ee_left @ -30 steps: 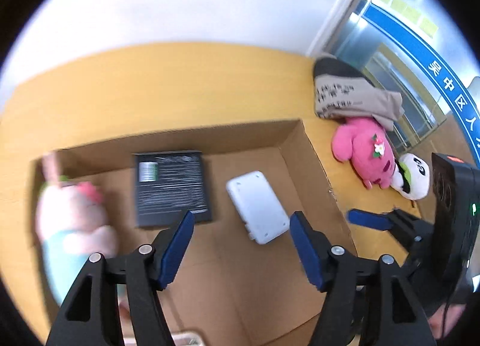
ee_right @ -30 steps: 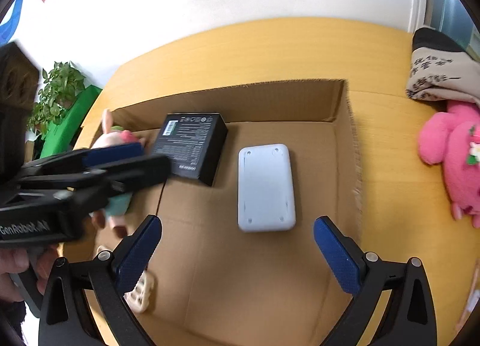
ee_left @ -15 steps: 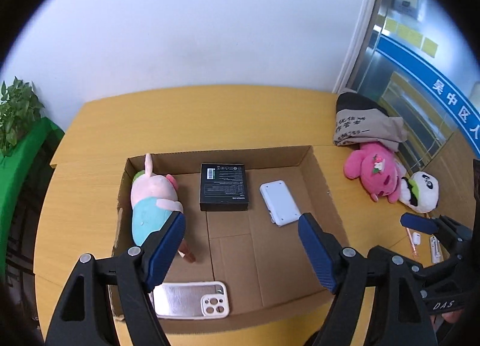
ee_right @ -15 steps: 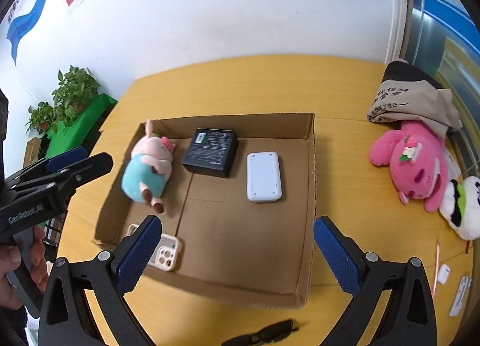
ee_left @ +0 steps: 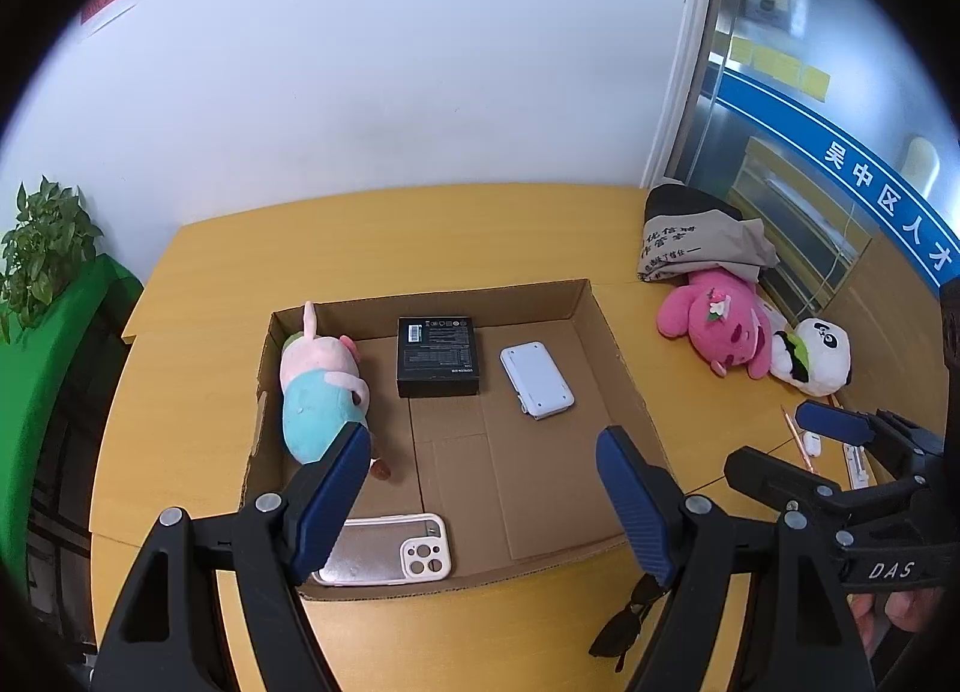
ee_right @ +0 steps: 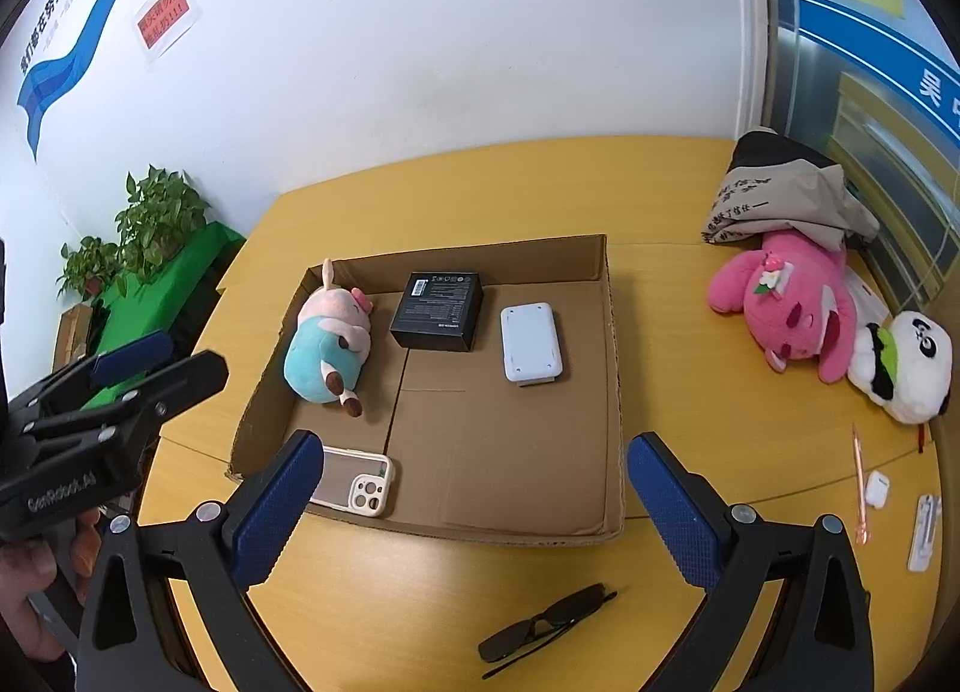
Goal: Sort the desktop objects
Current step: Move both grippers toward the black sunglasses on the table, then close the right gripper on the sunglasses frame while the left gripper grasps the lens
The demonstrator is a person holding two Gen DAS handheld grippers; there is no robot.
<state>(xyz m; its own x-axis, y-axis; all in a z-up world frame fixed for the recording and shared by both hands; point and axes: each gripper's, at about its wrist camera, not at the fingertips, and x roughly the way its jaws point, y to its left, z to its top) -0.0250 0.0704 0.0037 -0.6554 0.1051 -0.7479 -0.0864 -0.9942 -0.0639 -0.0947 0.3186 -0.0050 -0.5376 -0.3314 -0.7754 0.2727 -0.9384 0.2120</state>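
Change since the earlier frames: both grippers have drawn back and up from the cardboard box (ee_right: pixel 609 332), so the whole table (ee_right: pixel 690 392) now shows.

Left gripper (ee_left: pixel 483 497): fingers wide apart, empty, held above the near left part of the box.

Right gripper (ee_right: pixel 474 503): fingers wide apart, empty, held above the near edge of the box.

Contents of the box, left to right:
- Plush pig (ee_right: pixel 330 341), pink with teal body, lying against the left wall.
- Phone case (ee_right: pixel 354 482), cream rim, camera cutouts, flat in the near left corner.
- Black box (ee_right: pixel 437 311), label side up, near the far wall, just beside the pig.
- White device (ee_right: pixel 531 342), flat, rounded corners, right of the black box and apart from it.

On the table outside the box, left to right:
- Dark glasses (ee_right: pixel 549 620), folded, near the front edge.
- Beige printed bag (ee_right: pixel 780 200), crumpled, far right.
- Pink plush (ee_right: pixel 786 296), touching the bag.
- Panda plush (ee_right: pixel 906 368), touching the pink plush.
- Thin pink stick, possibly a pen (ee_right: pixel 859 485).
- Small white case (ee_right: pixel 877 488), just beside the stick.
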